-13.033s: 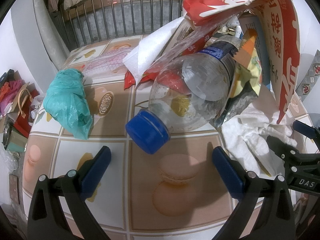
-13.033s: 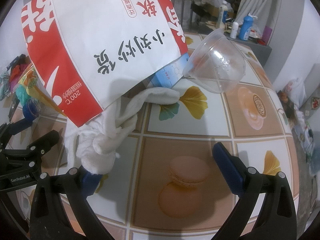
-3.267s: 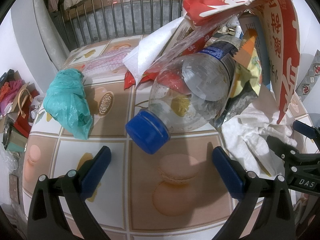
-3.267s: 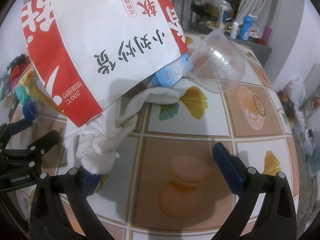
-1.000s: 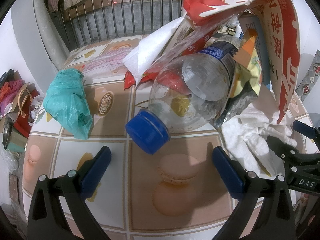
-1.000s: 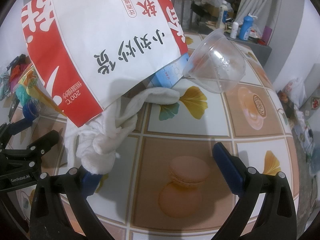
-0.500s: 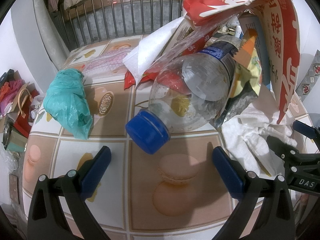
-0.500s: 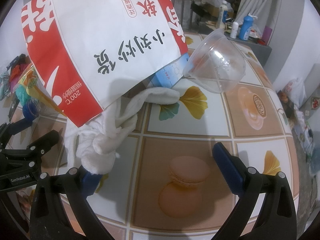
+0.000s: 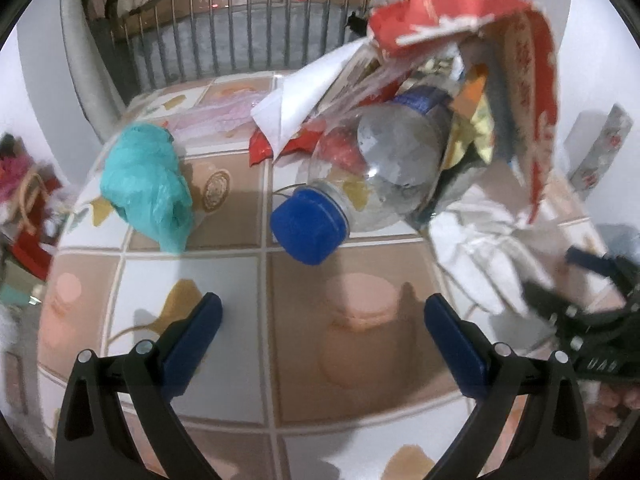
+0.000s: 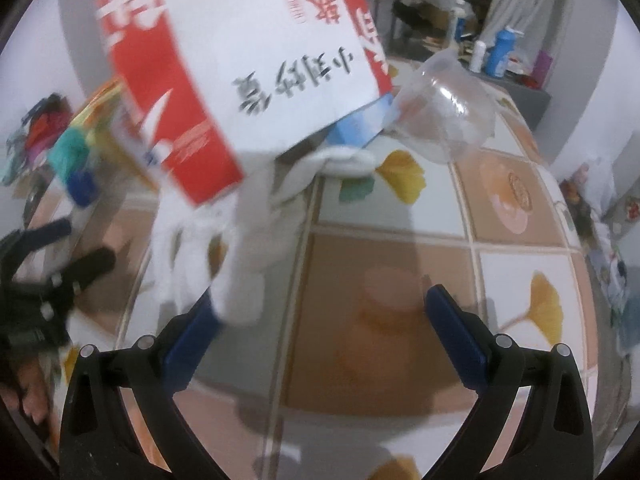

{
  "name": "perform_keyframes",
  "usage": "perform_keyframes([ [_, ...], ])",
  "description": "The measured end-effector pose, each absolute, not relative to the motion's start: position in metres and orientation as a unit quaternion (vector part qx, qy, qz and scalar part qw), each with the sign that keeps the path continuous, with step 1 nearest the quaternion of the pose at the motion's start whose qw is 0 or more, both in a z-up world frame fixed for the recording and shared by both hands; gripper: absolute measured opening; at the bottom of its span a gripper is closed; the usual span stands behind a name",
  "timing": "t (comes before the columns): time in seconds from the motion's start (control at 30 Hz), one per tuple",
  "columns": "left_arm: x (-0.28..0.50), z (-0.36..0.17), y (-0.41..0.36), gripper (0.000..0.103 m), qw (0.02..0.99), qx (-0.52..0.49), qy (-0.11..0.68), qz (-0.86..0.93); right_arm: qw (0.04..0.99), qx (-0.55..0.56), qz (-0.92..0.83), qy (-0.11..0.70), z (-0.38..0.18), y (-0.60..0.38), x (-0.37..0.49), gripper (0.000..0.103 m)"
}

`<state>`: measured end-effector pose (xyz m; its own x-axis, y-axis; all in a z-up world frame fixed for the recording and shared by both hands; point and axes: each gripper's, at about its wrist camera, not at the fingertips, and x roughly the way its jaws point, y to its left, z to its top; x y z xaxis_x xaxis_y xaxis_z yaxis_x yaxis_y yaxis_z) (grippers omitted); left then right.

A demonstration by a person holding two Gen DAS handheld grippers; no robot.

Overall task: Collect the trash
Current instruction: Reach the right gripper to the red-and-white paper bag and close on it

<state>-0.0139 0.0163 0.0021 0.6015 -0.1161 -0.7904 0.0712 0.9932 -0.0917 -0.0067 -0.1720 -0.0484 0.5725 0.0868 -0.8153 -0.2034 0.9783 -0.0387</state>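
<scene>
A heap of trash lies on the patterned table [image 9: 224, 392]. A clear plastic bottle [image 9: 384, 168] with a blue cap [image 9: 308, 224] points at my left gripper [image 9: 322, 312], which is open just short of it and holds nothing. A teal plastic bag [image 9: 148, 184] lies to the left. A red-and-white paper bag [image 10: 248, 80] covers the heap, with crumpled white tissue [image 10: 240, 260] hanging below it. The tissue's end overlaps the left finger of my open right gripper [image 10: 320, 304]. A clear plastic cup [image 10: 444, 120] lies on its side beside a blue box [image 10: 360, 128].
A metal railing [image 9: 240, 40] runs behind the table. White paper [image 9: 304, 100] and a red wrapper [image 9: 264, 148] stick out of the heap. Bottles [image 10: 500, 48] stand on a far surface. A hand [image 10: 28, 400] shows at the lower left. Clutter lies on the floor at the left.
Both views were still and are now blurred by motion. The bottle sits higher in the left wrist view. In the right wrist view the tissue and paper bag have slid rightward, toward the fingers.
</scene>
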Motion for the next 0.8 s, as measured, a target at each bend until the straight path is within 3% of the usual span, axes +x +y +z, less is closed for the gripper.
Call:
perform_keyframes([
  [0.07, -0.02, 0.007, 0.027, 0.099, 0.894, -0.048, 0.441, -0.063, 0.886, -0.066, 0.087, 0.45, -0.043, -0.174, -0.022, 0.095],
  [0.27, -0.041, 0.043, 0.062, 0.099, 0.92, -0.074, 0.38, -0.061, 0.931, -0.135, 0.09, 0.327, 0.011, -0.165, -0.09, 0.095],
  [0.43, -0.041, 0.056, 0.077, 0.099, 0.932, -0.097, 0.348, -0.032, 0.943, -0.202, 0.078, 0.254, 0.052, -0.136, -0.09, 0.095],
  [0.7, -0.049, 0.053, 0.083, 0.098, 0.93, -0.125, 0.346, -0.024, 0.936, -0.235, 0.086, 0.248, 0.067, -0.096, -0.038, 0.093],
  [0.8, -0.053, 0.056, 0.082, 0.098, 0.932, -0.123, 0.339, -0.026, 0.932, -0.23, 0.077, 0.269, 0.062, -0.097, -0.017, 0.057],
])
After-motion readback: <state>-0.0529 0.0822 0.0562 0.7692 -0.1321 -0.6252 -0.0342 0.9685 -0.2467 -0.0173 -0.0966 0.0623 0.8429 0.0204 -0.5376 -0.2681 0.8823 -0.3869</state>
